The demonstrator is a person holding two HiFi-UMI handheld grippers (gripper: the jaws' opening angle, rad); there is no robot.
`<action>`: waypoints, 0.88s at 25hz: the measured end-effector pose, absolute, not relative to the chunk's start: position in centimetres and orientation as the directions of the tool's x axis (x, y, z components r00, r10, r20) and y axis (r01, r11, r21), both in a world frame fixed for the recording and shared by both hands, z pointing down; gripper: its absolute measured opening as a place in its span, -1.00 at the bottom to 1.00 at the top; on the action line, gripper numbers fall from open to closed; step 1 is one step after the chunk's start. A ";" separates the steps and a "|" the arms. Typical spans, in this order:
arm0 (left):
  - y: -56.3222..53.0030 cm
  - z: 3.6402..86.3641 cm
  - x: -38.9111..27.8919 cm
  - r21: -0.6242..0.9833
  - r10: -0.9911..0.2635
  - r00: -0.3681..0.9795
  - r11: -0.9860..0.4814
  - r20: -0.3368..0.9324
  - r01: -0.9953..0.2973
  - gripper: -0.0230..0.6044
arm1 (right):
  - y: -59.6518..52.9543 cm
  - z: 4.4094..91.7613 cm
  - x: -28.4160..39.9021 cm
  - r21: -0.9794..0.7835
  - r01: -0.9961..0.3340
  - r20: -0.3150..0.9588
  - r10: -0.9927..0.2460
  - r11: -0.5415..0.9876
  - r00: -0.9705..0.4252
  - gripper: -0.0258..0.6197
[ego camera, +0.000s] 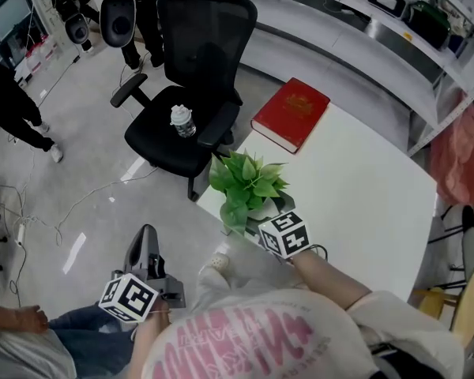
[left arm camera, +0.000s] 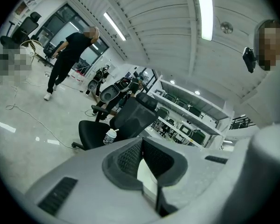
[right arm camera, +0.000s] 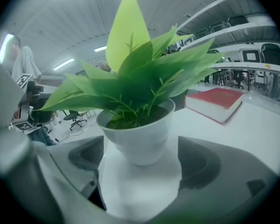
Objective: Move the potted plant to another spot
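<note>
The potted plant [ego camera: 249, 181], green leaves in a small white pot, stands on the white table [ego camera: 355, 196] near its front left corner. In the right gripper view the pot [right arm camera: 137, 139] sits upright between the two grey jaws. My right gripper [right arm camera: 140, 158] is open, with a narrow gap on each side of the pot. In the head view the right gripper [ego camera: 267, 215] is just behind the plant, its marker cube nearest me. My left gripper [ego camera: 146, 243] hangs over the floor to the left of the table. It is shut [left arm camera: 142, 143] on nothing.
A red book [ego camera: 291, 114] lies further back on the table, beyond the plant. A black office chair [ego camera: 191, 93] with a bottle [ego camera: 182, 121] on its seat stands by the table's left edge. Cables run over the floor at the left. Shelves line the back right.
</note>
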State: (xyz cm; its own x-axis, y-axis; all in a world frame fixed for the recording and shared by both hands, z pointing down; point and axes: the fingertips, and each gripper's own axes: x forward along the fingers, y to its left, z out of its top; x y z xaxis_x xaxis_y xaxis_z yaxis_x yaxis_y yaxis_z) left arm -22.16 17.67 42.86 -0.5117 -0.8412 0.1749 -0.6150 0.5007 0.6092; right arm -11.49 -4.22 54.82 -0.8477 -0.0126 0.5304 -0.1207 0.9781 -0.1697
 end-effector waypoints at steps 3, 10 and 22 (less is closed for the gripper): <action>16.8 42.7 -21.4 0.609 -0.855 -0.488 0.483 0.174 -0.630 -0.92 | -4.7 54.8 -10.3 -0.176 -0.143 0.535 -0.027 0.974 -0.845 0.65; 14.0 42.3 -19.2 0.610 -0.888 -0.428 0.434 0.167 -0.663 -0.92 | -6.0 54.0 -6.6 -0.208 -0.194 0.514 -0.061 0.959 -0.856 0.64; 9.4 41.3 -14.9 0.610 -0.930 -0.342 0.350 0.135 -0.711 -0.92 | -9.0 49.3 -1.2 -0.267 -0.281 0.402 -0.159 0.922 -0.902 -0.37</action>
